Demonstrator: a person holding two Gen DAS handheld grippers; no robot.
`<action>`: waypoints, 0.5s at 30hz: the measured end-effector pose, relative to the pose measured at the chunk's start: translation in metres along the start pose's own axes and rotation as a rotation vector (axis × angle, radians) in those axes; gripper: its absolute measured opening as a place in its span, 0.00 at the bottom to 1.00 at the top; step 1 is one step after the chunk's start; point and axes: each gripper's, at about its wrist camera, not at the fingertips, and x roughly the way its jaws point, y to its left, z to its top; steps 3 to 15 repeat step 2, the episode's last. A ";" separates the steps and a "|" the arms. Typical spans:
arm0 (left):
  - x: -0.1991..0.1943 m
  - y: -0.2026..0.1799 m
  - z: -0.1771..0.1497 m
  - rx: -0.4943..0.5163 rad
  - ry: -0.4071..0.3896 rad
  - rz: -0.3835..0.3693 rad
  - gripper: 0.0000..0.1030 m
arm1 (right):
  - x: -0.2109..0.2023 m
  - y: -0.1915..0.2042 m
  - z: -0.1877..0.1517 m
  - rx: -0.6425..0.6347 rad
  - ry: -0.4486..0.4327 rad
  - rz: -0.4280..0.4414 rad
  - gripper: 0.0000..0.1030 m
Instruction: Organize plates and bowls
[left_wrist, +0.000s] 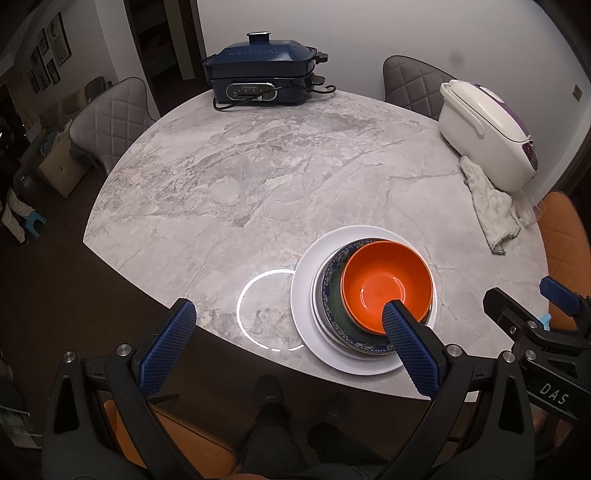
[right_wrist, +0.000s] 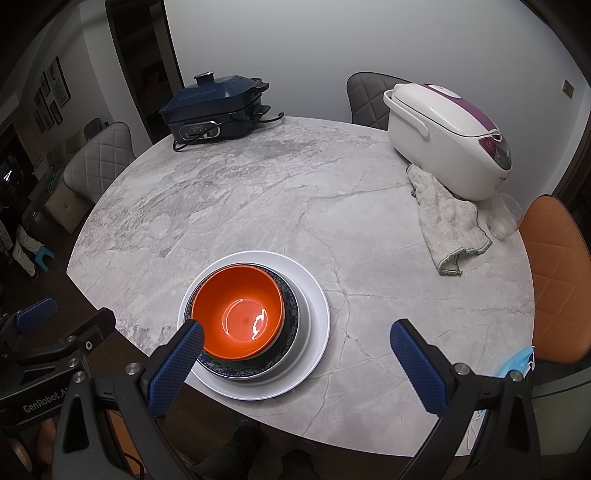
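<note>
1. A round marble table (right_wrist: 295, 192) stood by a pale wall, with quilted chairs (left_wrist: 107, 122) around it.
2. The orange bowl (right_wrist: 238, 312) sat mouth-up, stacked on plates (right_wrist: 314, 314); being round, it had no long axis.
3. The left gripper (left_wrist: 291, 328) and right gripper (right_wrist: 295, 343) both gaped wide, empty, with the stack just ahead of them.

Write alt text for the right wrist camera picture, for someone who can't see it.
An orange bowl sits nested in a dark blue-patterned dish on a large white plate near the front edge of a round marble table. The right gripper hangs above it with jaws wide open. Farther back stand a blue electric cooker, a white rice cooker and a crumpled cloth.
</note>
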 end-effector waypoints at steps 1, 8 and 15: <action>0.000 -0.001 0.000 0.001 0.001 0.001 0.99 | 0.000 0.000 0.000 0.001 0.000 0.000 1.00; -0.001 -0.001 0.000 0.000 0.003 0.002 0.99 | 0.000 0.000 -0.001 0.001 0.000 0.000 1.00; -0.001 -0.001 0.000 0.000 0.003 0.002 0.99 | 0.000 0.000 -0.001 0.001 0.000 0.000 1.00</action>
